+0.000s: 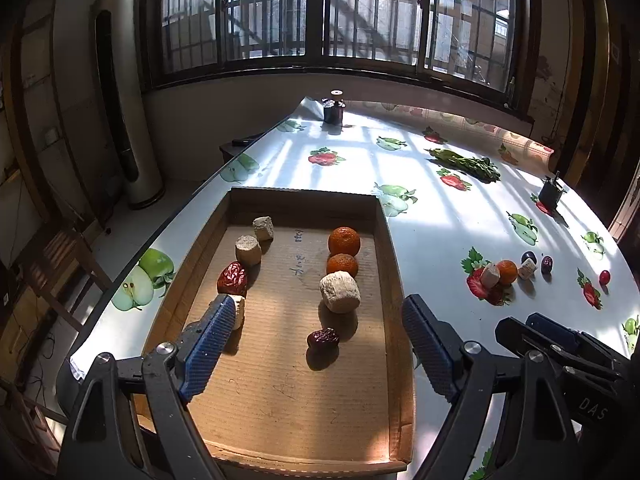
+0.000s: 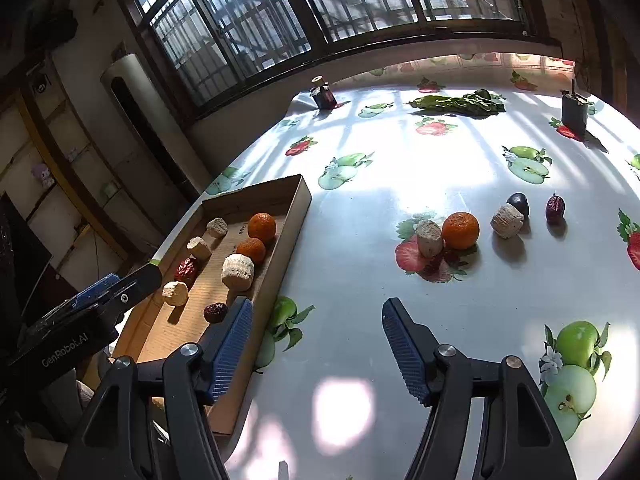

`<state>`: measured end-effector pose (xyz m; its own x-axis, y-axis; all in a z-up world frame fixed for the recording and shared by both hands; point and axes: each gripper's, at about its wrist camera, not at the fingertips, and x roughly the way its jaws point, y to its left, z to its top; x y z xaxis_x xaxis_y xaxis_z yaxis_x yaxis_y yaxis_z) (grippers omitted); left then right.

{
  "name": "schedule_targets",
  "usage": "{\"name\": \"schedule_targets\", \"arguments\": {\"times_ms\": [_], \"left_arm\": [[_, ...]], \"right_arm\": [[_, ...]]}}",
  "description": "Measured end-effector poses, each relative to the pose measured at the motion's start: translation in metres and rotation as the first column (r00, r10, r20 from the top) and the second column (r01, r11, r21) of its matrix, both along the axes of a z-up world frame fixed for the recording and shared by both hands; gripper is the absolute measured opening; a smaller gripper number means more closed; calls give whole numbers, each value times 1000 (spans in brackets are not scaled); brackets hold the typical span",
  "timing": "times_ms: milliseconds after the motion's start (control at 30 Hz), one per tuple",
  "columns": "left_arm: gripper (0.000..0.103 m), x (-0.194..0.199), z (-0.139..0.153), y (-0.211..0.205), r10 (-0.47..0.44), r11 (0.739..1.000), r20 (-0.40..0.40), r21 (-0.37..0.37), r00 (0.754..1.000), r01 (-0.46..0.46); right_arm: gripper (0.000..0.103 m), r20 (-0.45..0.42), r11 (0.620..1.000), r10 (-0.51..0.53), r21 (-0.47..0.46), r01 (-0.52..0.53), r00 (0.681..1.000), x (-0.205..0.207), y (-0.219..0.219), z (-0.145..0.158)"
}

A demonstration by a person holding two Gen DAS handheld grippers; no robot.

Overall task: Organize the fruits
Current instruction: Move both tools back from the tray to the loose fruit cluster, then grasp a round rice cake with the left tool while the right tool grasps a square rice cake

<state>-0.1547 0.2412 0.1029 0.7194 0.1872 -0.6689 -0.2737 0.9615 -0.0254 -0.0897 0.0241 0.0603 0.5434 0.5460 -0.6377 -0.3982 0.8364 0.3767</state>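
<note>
Left wrist view: the left gripper (image 1: 316, 344) hangs with jaws spread and empty over the cardboard tray (image 1: 394, 280), centre frame, which holds two oranges (image 1: 344, 241), dates and pale chunks. Right wrist view: the right gripper (image 2: 316, 344) is likewise released (nothing between its pads), while a loose orange (image 2: 461, 230) sits right of centre on the tablecloth (image 2: 360, 216).

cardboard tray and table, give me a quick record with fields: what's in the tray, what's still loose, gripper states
tray: cardboard tray at the table's left edge
in tray: two oranges, two red dates, four beige chunks
loose on table: orange, two beige chunks, dark plum, dark date, red cherry
left gripper: open, empty, over tray
right gripper: open, empty, over tablecloth
far side: leafy greens
</note>
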Motion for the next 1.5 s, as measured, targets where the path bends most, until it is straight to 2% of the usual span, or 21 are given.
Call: {"name": "schedule_targets", "arguments": {"times_ms": [300, 433, 667, 767, 900, 1067, 1200, 1267, 1400, 1500], "left_arm": [[85, 2, -2, -25, -42, 999, 2, 28, 999, 42], [85, 5, -5, -29, -70, 998, -20, -13, 997, 69], [85, 15, -16, -42, -120, 992, -50, -45, 991, 118], [85, 23, -23, -54, -163, 985, -73, -61, 984, 159], [85, 31, -29, -72, -216, 975, -91, -68, 972, 210], [85, 41, -31, -90, -272, 961, -111, -80, 956, 264], [85, 51, -31, -98, -293, 954, -118, -99, 949, 282], [85, 59, -31, -100, -301, 951, -121, -107, 946, 289], [85, 72, -33, -107, -297, 954, -125, -77, 947, 289], [85, 82, -38, -113, -305, 952, -138, -64, 942, 299]], "right_arm": [[74, -13, 999, -28, 27, 28, 1000, -2, -22, -4], [74, -23, 998, -55, 27, 55, 998, 2, -38, -5], [74, -20, 980, -198, -3, 198, 980, 18, -113, 6], [74, -54, 962, -274, -32, 273, 960, 34, -148, 8], [74, -123, 957, -288, -38, 286, 950, 62, -172, 9], [74, -189, 951, -306, -113, 289, 933, 104, -164, -2], [74, -161, 978, -196, -103, 181, 967, 119, -131, -8], [74, -137, 984, -138, -129, 120, 981, 123, -108, -13], [62, -72, 957, -113, -276, 89, 991, 129, -78, -25], [58, -87, 958, -112, -274, 84, 990, 136, -74, -35]]}}
